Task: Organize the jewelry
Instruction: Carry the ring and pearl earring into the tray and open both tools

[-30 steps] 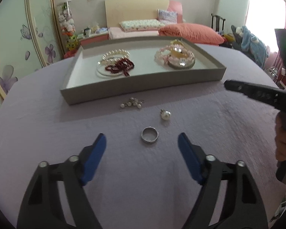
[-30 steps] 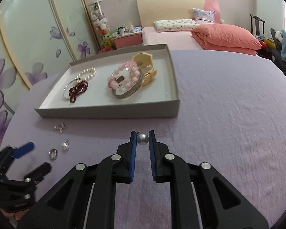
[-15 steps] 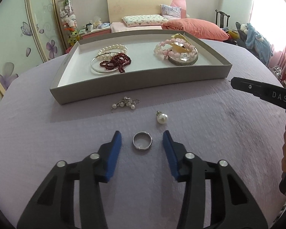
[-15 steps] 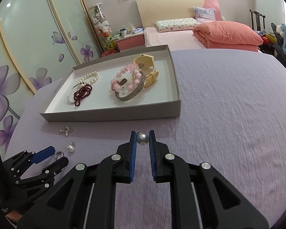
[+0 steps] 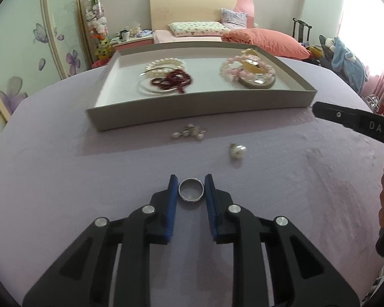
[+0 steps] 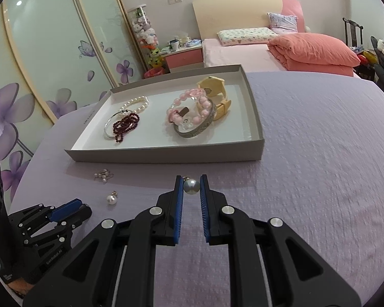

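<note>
The left gripper (image 5: 191, 188) has just been closing its jaws, and the silver ring (image 5: 191, 189) now lies flat on the purple cloth (image 5: 64, 179) between the blue pads (image 5: 172, 194), which seem to touch its two sides. I think the main risk is here: the ring is thin, round and smooth, so if the pads catch it only at the upper edge it may squirt out forward or tip when lifted, and roll away on the cloth. The right gripper (image 6: 191, 186) pinches a grey pearl pendant (image 6: 191, 186) at the very tips of its jaws; such a small hold on a round bead can slip if the hand tilts or shakes on the way to the grey tray (image 6: 166, 154). The left view shows how the ring sits between the pads, which the right view hides behind the left gripper's body. The right view alone shows the held grey pearl, and it shows the inside of the tray more clearly, with free floor at the near right corner. Both views show the white pearl pendant (image 5: 236, 151) and the small pearl cluster (image 5: 189, 131), lying loose in front of the tray
</note>
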A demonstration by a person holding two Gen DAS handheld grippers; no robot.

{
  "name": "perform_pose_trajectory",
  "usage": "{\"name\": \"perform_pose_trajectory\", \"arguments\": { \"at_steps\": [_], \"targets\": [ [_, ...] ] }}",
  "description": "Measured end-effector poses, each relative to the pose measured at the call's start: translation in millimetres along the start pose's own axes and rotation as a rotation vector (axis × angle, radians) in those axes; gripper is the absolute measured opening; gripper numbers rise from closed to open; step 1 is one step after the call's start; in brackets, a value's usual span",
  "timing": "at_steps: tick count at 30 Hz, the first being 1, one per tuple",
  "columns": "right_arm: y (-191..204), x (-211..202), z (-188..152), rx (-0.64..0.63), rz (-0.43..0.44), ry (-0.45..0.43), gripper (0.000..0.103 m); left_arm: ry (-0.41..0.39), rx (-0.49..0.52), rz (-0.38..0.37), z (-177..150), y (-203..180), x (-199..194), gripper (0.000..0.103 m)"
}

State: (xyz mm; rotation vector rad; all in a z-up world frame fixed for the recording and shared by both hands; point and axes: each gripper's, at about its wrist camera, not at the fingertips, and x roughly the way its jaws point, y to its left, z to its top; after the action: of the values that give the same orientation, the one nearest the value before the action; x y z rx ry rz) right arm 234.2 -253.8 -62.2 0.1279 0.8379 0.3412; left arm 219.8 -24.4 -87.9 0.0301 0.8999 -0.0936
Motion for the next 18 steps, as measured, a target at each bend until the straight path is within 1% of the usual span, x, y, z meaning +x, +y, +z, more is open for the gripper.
{"name": "perform_pose_trajectory", "arguments": {
  "at_steps": [3,7,11,13,16,18],
  "targets": [
    [3.8,-1.0,0.5,-0.007,0.012,-0.004,0.014,0.005,-0.031,0.022,-2.2,15.7,-5.0,0.022],
    [12.9,-6.6,0.5,-0.02,0.029,-0.022,0.014,-0.036,-0.074,0.032,1.2,33.4,-22.7,0.022],
    [25.4,-17.3,1.6,-0.046,0.041,-0.06,0.014,-0.135,-0.112,0.022,12.4,44.5,-54.5,0.022],
    [30.2,-24.0,1.6,-0.059,0.053,-0.084,0.014,-0.192,-0.127,0.002,17.5,47.2,-69.9,0.022],
    [40.8,-32.1,2.2,-0.087,0.071,-0.116,0.014,-0.271,-0.133,-0.019,22.5,43.9,-90.0,0.022],
    [47.2,-35.4,3.1,-0.11,0.066,-0.132,0.014,-0.301,-0.13,-0.024,25.3,41.7,-98.6,0.022]
  ]
}}
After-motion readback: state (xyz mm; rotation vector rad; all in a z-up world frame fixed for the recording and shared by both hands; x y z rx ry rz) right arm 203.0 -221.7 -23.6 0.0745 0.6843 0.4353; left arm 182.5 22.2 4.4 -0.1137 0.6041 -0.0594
